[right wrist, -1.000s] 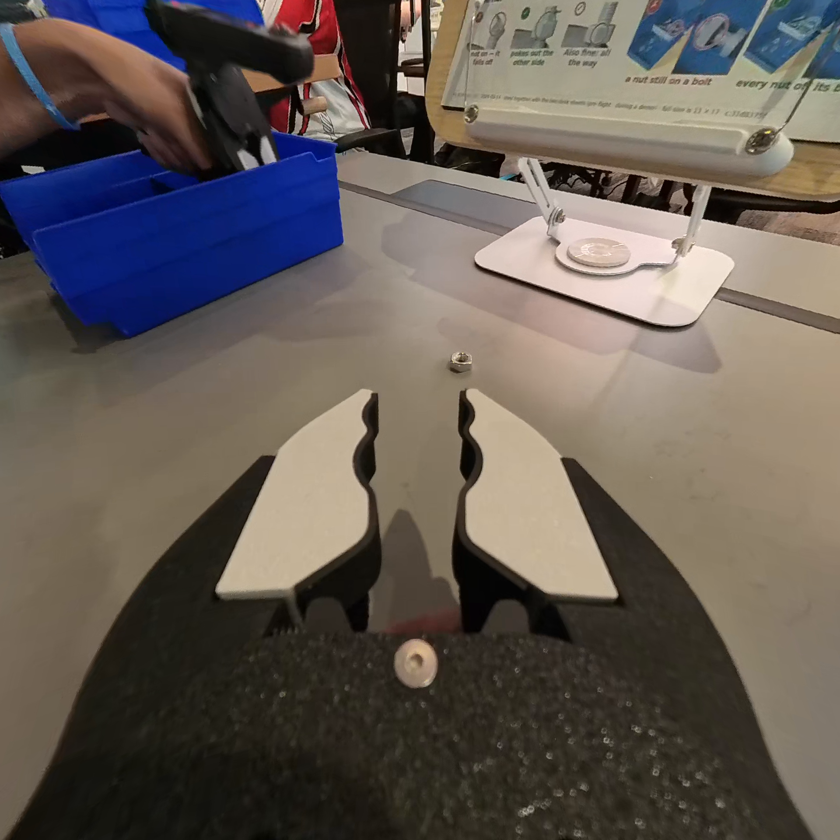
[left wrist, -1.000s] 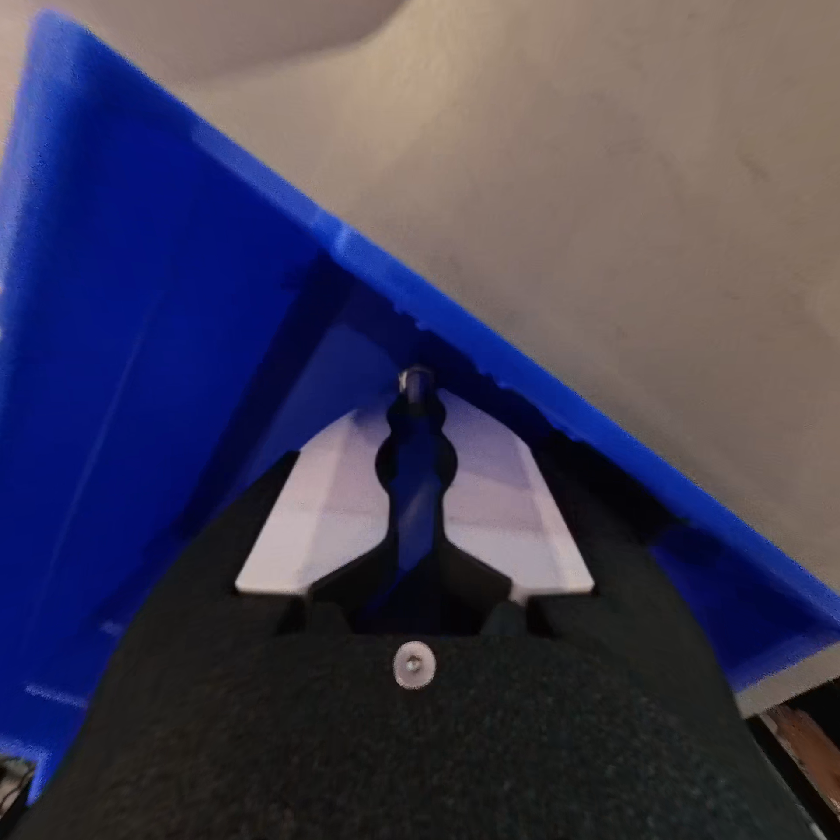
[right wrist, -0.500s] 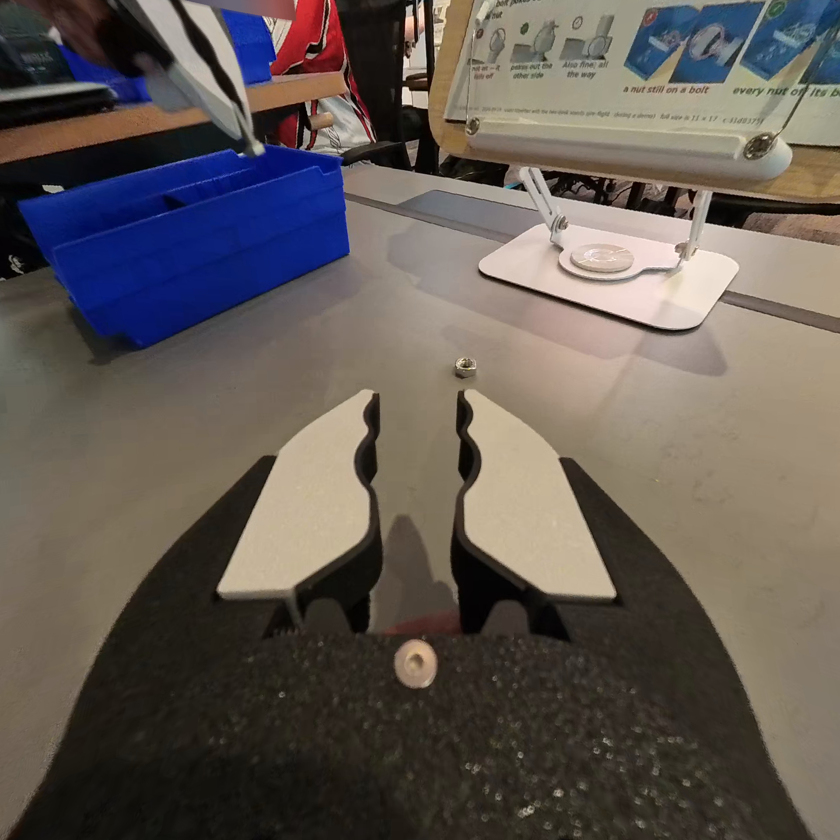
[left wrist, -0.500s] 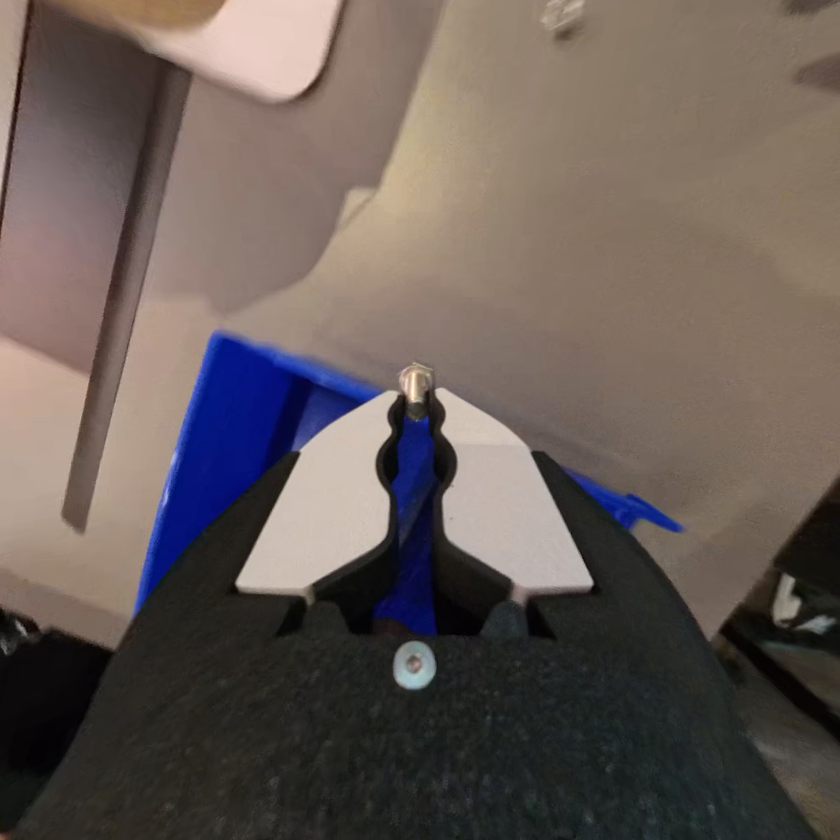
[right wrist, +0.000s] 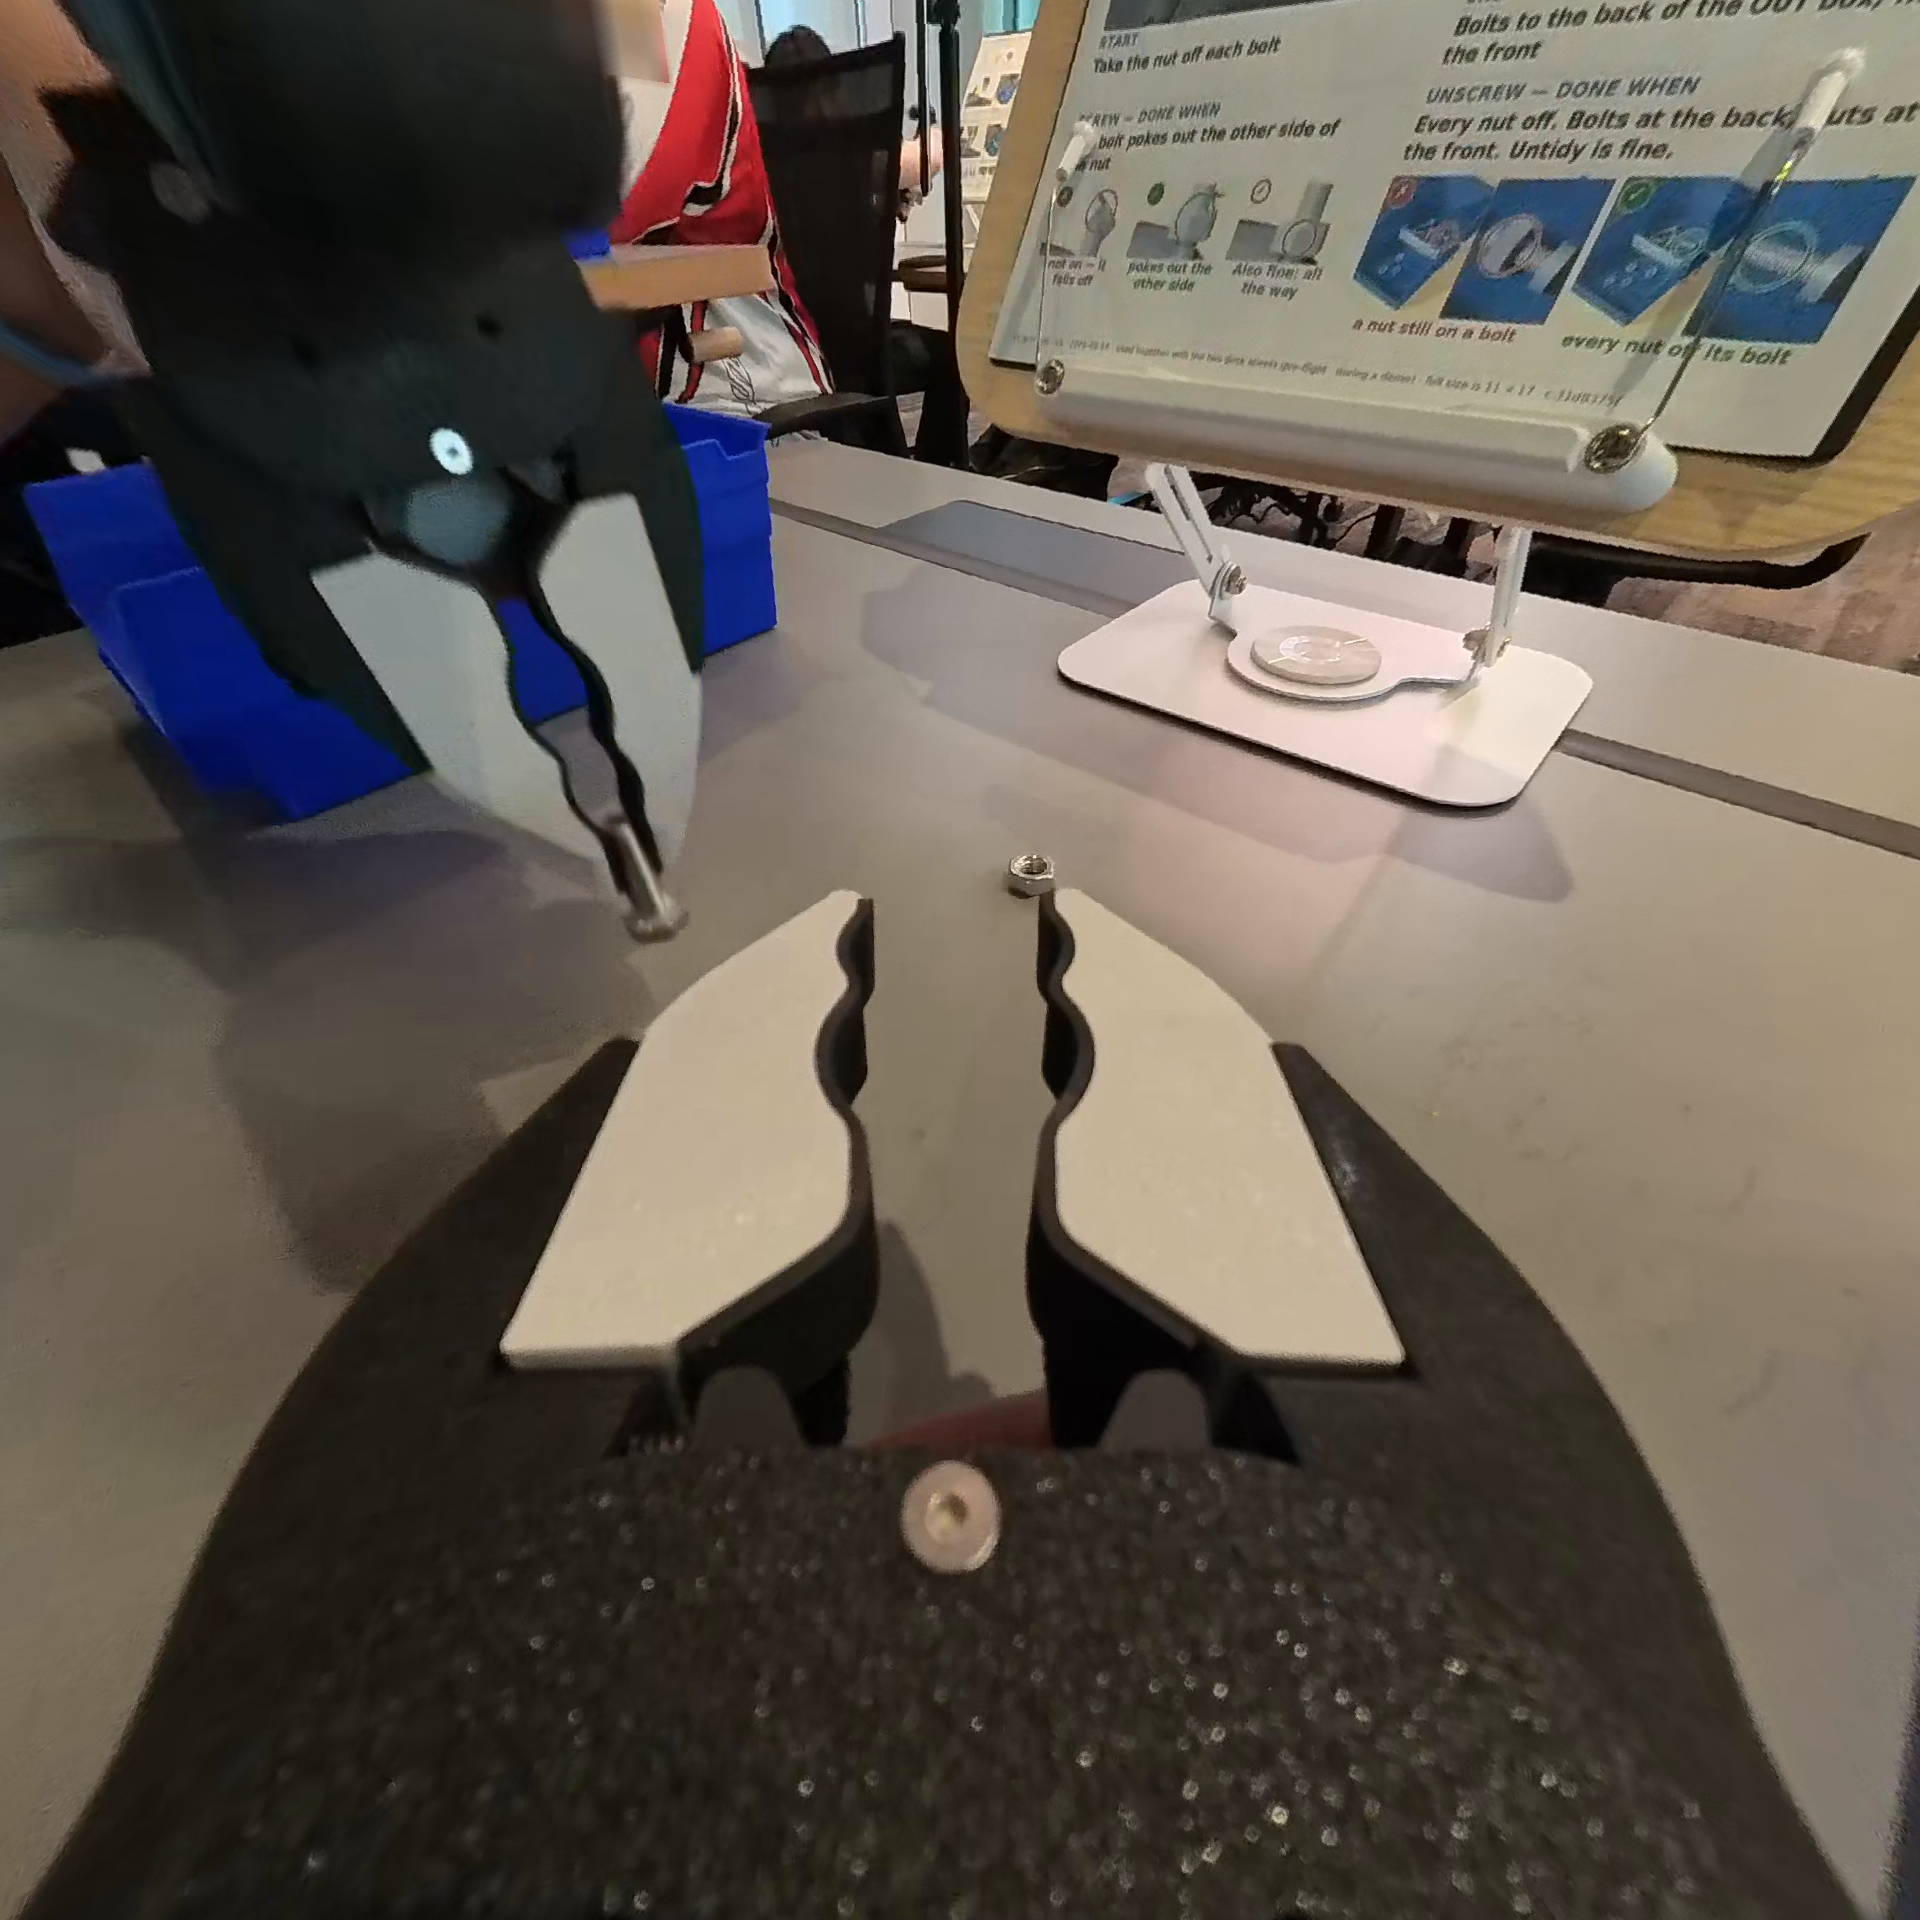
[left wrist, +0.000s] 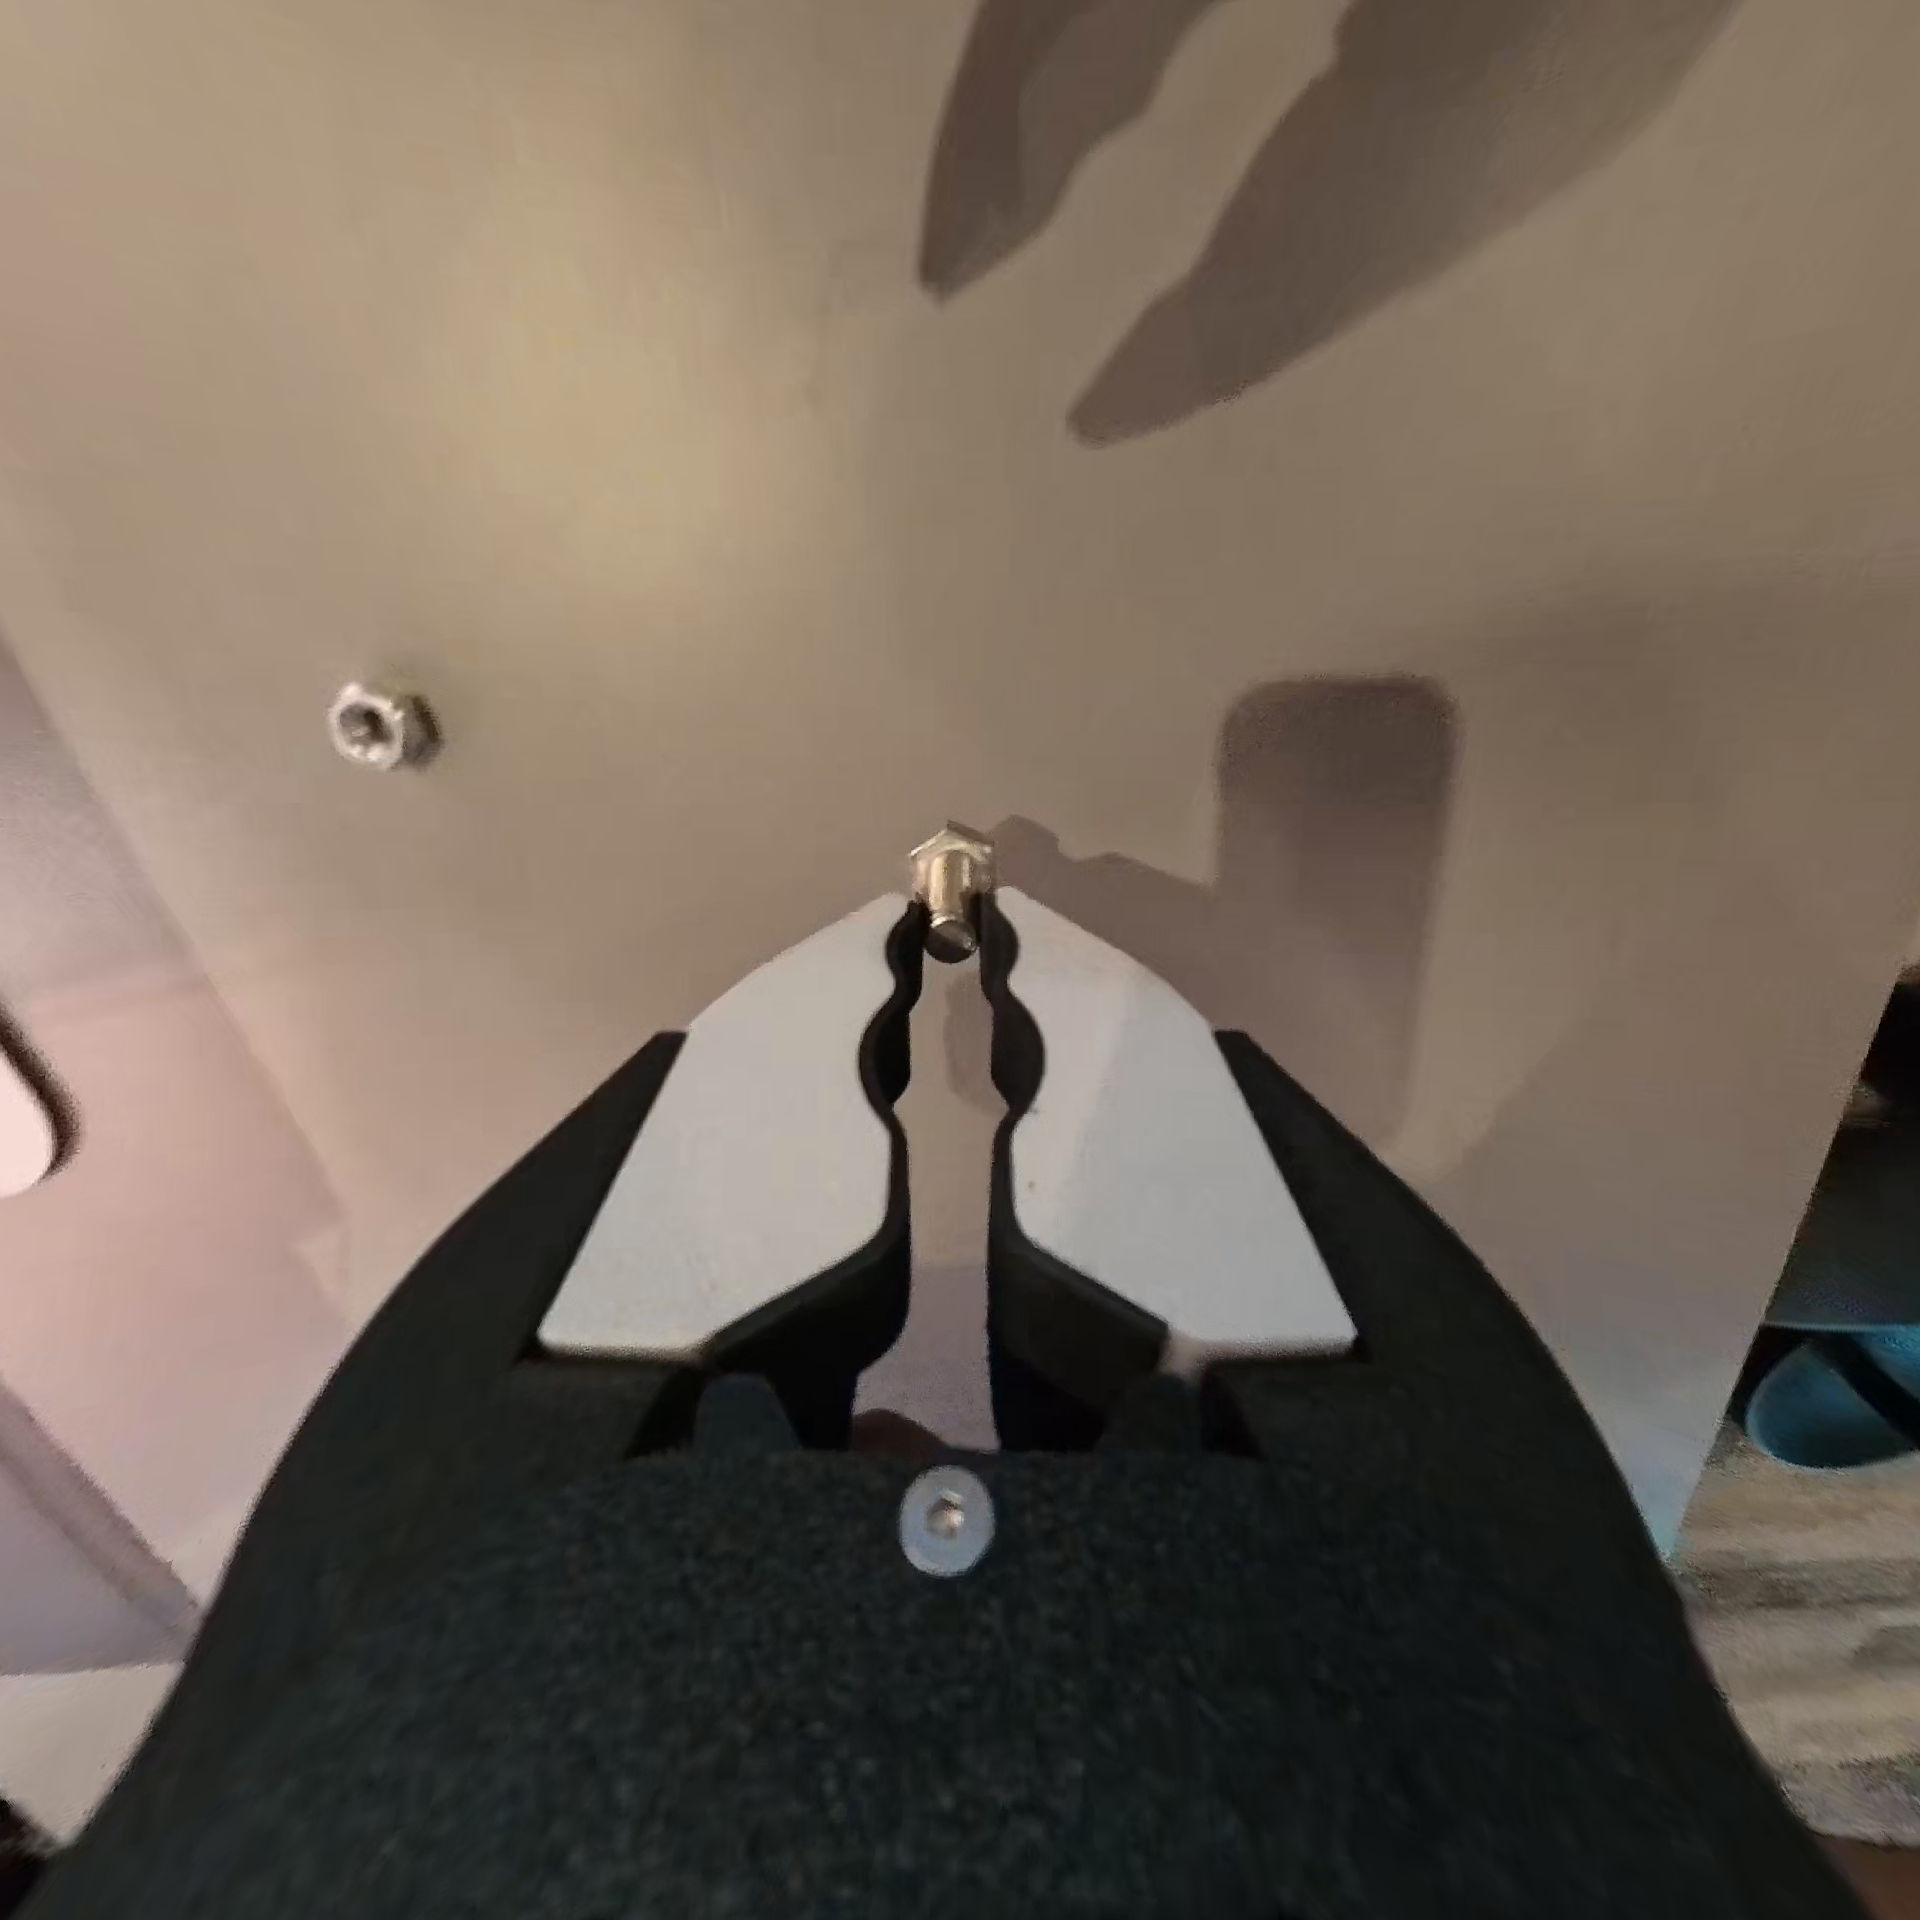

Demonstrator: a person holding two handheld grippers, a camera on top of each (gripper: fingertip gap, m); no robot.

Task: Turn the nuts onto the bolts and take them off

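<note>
My left gripper (left wrist: 951, 914) is shut on a small steel bolt (left wrist: 951, 881), its hex head pointing down at the grey table. In the right wrist view the left gripper (right wrist: 634, 831) hangs at the left with the bolt (right wrist: 642, 888), head just above or on the table. A loose steel nut (left wrist: 382, 727) lies on the table, left of the bolt. My right gripper (right wrist: 951, 914) is open and empty, low over the table, with the nut (right wrist: 1031, 871) just beyond its right fingertip.
A blue bin (right wrist: 208, 665) stands at the back left behind the left gripper. A white stand (right wrist: 1330, 686) holding an instruction board (right wrist: 1455, 208) stands at the back right. A person in red sits beyond the table. The table edge (left wrist: 1766, 1195) is at the right. The tips of one gripper are about 12 centimetres away from the tips of the other. The nut (right wrist: 1031, 871) is about 12 centimetres from my left fingertips.
My left gripper has lifted the bolt out of the blue bin and carried it over the table, down near the nut and the right gripper. The right gripper has barely moved.
</note>
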